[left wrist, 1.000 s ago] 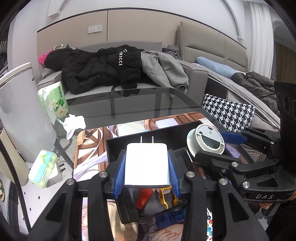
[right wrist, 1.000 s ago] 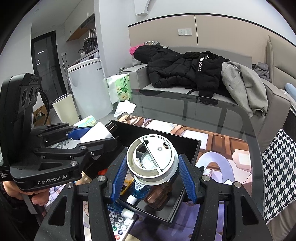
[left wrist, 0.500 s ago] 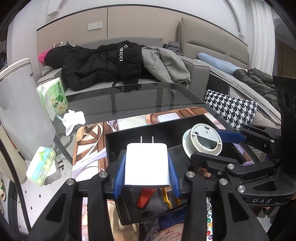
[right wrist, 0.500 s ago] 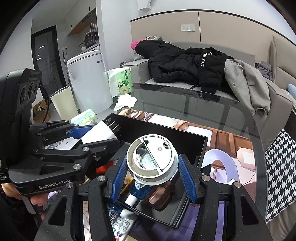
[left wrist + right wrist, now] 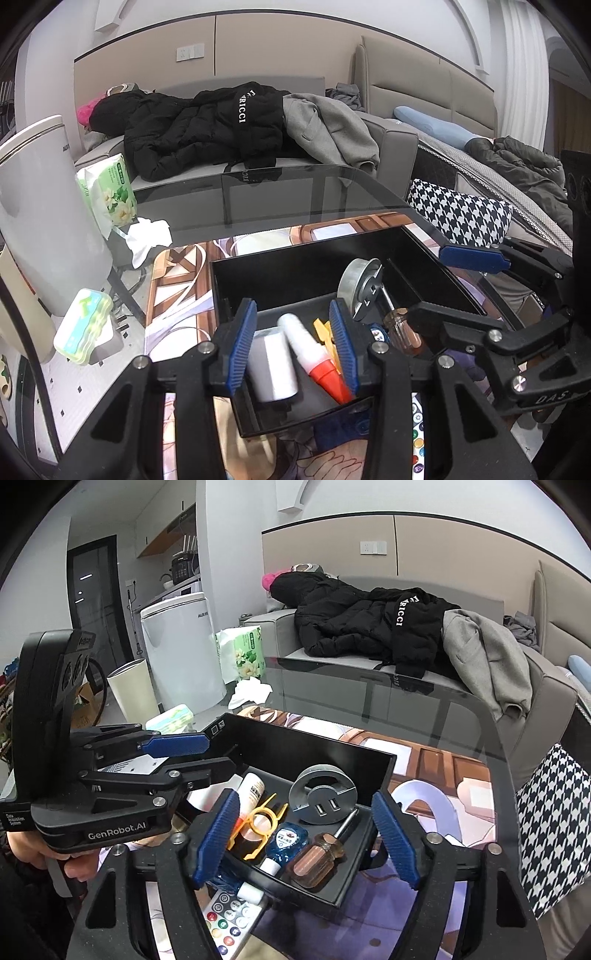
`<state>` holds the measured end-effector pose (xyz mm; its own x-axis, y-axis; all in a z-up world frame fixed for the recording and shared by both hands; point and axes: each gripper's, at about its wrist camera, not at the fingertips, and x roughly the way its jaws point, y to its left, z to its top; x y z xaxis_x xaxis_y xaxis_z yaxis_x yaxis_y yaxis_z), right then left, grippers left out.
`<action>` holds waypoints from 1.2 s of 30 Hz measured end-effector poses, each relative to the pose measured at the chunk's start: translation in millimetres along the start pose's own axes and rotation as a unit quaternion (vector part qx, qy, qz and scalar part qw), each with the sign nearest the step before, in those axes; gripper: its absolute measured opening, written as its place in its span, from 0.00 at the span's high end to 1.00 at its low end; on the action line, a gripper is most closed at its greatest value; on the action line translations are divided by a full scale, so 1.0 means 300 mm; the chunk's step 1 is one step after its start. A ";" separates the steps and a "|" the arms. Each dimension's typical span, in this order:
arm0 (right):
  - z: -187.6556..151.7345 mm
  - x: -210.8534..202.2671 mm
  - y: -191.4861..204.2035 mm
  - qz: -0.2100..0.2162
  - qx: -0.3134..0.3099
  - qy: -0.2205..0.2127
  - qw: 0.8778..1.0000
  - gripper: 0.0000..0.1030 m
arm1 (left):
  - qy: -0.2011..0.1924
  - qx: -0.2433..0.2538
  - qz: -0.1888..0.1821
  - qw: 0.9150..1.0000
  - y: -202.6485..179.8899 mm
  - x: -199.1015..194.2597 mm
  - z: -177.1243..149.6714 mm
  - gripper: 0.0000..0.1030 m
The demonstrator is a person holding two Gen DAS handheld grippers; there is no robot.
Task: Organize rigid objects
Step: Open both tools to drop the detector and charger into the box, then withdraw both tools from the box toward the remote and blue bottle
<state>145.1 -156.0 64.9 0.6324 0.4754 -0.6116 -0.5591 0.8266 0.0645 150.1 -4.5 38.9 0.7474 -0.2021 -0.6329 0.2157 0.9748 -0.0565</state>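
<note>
A black tray sits on the glass table. Above its near left part my left gripper is open; under it lie a white charger and a white tube with a red cap. My right gripper is open over the tray's right part. There a round grey USB disc leans, beside a brown-handled screwdriver, a small blue bottle and a yellow plastic clip. Each gripper also shows in the other's view, the left gripper and the right gripper.
A remote control with coloured buttons lies just in front of the tray. A green tissue pack, a white appliance and a crumpled tissue stand left of the table. A sofa with a black jacket is behind; a houndstooth cushion lies right.
Both grippers have opened. The white charger left the left gripper and the round disc left the right gripper; both now lie in the tray.
</note>
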 end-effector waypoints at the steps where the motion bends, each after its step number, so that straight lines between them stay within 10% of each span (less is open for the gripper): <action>1: -0.002 -0.006 -0.004 0.000 0.001 -0.001 1.000 0.22 | 0.000 -0.001 0.001 1.000 0.000 -0.002 -0.001 0.60; 10: -0.030 -0.036 -0.032 -0.014 0.013 0.002 1.000 0.11 | 0.003 -0.022 -0.018 1.000 0.011 -0.039 -0.006 0.36; 15: -0.047 -0.052 -0.038 -0.021 0.021 0.002 1.000 0.02 | -0.008 -0.017 -0.005 1.000 -0.008 -0.070 -0.020 0.04; 36: -0.148 -0.071 -0.013 -0.022 0.025 0.049 0.998 0.01 | 0.011 -0.019 -0.008 1.000 -0.013 -0.114 -0.090 0.02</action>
<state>109.8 -182.7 42.5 0.5986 0.4090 -0.6888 -0.5031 0.8610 0.0740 106.7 1.0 39.7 0.7303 -0.2153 -0.6484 0.2028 0.9746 -0.0952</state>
